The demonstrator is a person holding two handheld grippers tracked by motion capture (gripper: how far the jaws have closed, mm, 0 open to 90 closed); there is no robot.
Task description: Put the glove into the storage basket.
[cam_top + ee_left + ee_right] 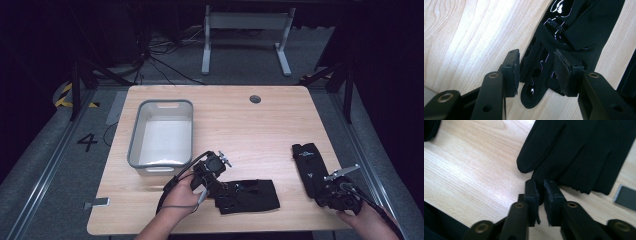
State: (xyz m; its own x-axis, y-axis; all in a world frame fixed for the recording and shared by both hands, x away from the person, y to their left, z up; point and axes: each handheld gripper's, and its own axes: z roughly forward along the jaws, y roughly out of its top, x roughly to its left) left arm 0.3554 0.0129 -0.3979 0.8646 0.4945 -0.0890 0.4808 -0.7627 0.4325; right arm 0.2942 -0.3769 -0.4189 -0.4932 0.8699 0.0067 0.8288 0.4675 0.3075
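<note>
- Left claw (536, 72) spread wide over a glossy-patched black glove (574, 30).
- Right claw (541, 192) pinches the second, matte black glove's (579, 150) fingertip edge.
- Pale wood-grain worktop (240, 130).

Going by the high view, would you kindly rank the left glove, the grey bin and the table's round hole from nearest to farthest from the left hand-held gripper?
1. Left glove, at the left hand-held gripper.
2. Grey bin, just behind it.
3. Round hole, near the far edge.
</note>
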